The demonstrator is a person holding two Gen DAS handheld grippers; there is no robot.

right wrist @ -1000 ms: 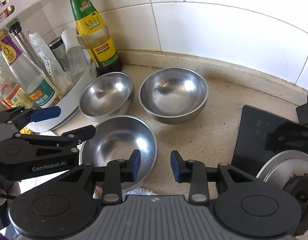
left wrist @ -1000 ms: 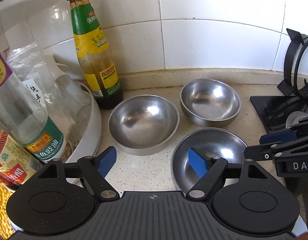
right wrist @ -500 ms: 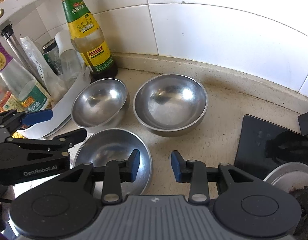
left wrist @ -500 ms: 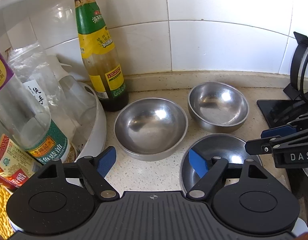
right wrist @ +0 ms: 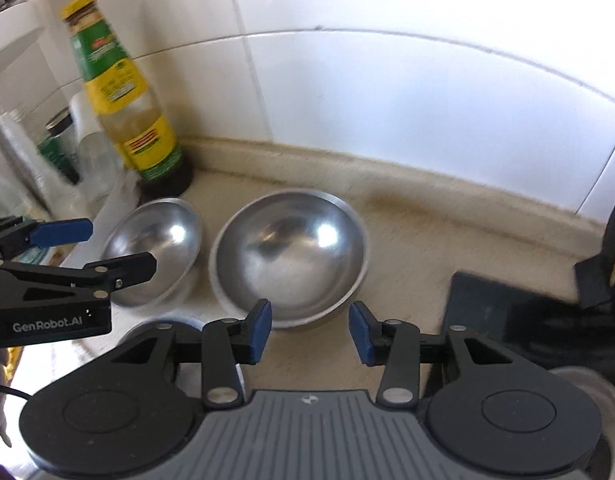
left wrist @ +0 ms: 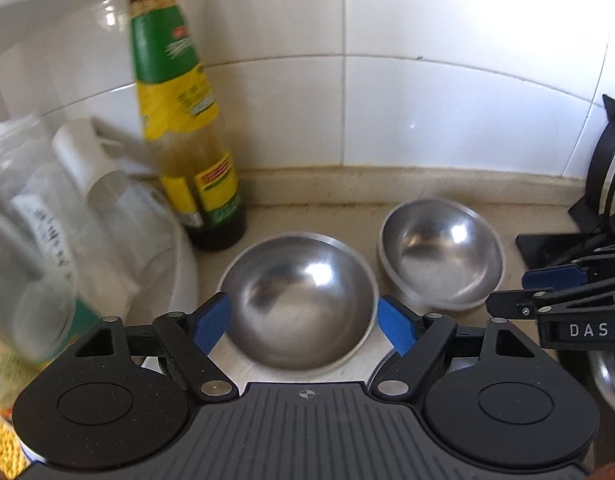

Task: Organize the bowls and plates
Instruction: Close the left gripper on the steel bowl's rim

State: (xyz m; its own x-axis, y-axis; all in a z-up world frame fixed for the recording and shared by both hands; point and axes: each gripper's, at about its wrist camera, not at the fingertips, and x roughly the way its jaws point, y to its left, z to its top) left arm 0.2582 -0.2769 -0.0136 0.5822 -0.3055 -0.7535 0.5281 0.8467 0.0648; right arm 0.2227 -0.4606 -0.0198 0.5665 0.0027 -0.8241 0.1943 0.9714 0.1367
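Both grippers had moved forward toward my bowls | right gripper (right wrist: 309, 330) jaws just opened wider, nothing between | left gripper (left wrist: 303, 326) spread apart, empty, over left bowl (left wrist: 303, 300) | right bowl (left wrist: 441, 254) beside it on tabletop (right wrist: 407, 248)

Sauce bottle (left wrist: 179, 120) — white tiled wall (left wrist: 447, 80)

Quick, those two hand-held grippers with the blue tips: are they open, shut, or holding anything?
Left hand-held gripper: open, holding nothing, above a round steel bowl.
Right hand-held gripper: open, empty; its jaws have just been opening.
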